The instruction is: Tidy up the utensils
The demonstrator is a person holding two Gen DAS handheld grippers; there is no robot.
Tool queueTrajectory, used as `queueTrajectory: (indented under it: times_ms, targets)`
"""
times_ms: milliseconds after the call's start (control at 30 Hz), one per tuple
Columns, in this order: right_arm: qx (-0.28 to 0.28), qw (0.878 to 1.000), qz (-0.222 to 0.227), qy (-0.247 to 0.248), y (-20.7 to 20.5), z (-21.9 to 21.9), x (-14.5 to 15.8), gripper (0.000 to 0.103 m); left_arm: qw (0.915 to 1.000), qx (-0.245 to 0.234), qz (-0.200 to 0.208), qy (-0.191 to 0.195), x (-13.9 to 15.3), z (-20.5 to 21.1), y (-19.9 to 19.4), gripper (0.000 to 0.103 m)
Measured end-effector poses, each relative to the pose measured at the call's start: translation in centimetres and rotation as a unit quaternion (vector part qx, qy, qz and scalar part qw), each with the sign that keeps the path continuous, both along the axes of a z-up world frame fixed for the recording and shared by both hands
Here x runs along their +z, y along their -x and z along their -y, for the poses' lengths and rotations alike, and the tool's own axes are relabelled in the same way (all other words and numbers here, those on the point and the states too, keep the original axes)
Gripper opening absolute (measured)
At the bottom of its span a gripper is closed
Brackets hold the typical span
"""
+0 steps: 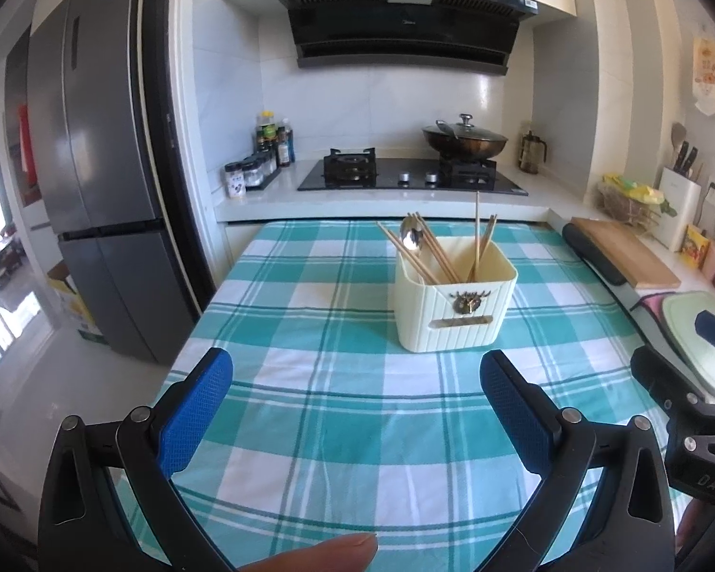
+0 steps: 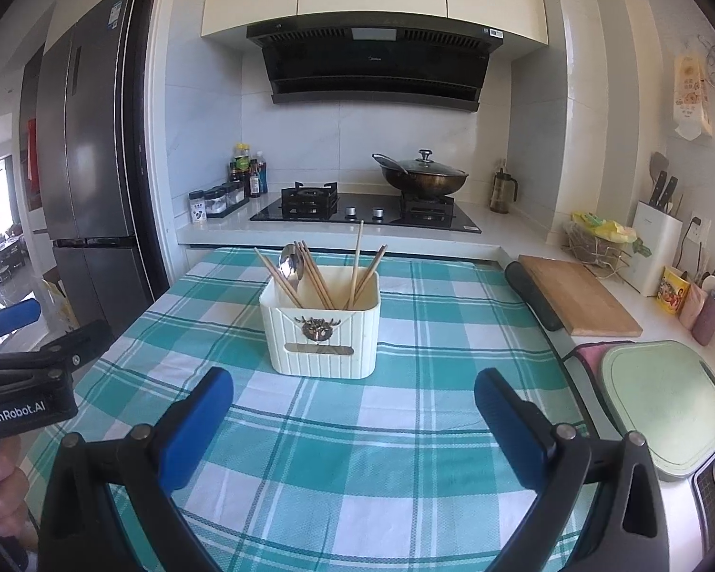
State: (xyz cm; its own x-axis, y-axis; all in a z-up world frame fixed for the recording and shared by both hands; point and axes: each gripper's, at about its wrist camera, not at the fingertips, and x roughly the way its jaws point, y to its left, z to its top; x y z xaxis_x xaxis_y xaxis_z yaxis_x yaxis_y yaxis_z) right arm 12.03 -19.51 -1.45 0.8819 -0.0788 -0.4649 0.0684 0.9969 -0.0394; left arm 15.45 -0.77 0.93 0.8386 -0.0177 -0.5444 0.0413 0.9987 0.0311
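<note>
Two grippers are held low over a teal checked tablecloth (image 1: pixel 338 410), both on the near side of a cream utensil holder (image 1: pixel 453 305). The left gripper (image 1: pixel 355 410) is seen with its blue-padded fingers (image 1: pixel 198 410) spread wide and nothing between them; the holder stands ahead of it, slightly toward its right finger and well apart from both pads. The right gripper (image 2: pixel 352 422) is likewise spread, with nothing pinched, and the holder (image 2: pixel 321 329) sits ahead of it, closer to its left finger but not touching. In the right wrist view, part of the left gripper is seen at the left edge, beside the cloth.

Inside the holder, wooden chopsticks (image 2: pixel 310 279) are leaned at several angles: a bundle against the left side, a few more toward the right, one of them nearly upright. A metal spoon (image 2: pixel 291 264) is stood bowl-up among the left bundle. The holder's front bears a small metal ornament and a label strip.

Behind the holder, a gas hob (image 2: pixel 364 212) with a lidded wok (image 2: pixel 422 176) is seen. To the holder's right, a wooden cutting board (image 2: pixel 579 298) and a pale green board (image 2: pixel 667 405) are laid on the counter.
</note>
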Motion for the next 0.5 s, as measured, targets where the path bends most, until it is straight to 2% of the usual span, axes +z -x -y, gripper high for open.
queueTrajectory:
  times_ms: [500]
  targets:
    - [-0.001,1.000,0.005,0.009,0.81,-0.87,1.04,0.103,1.0000,0.004,0.003,-0.003,0.40,-0.39,0.66,0.103]
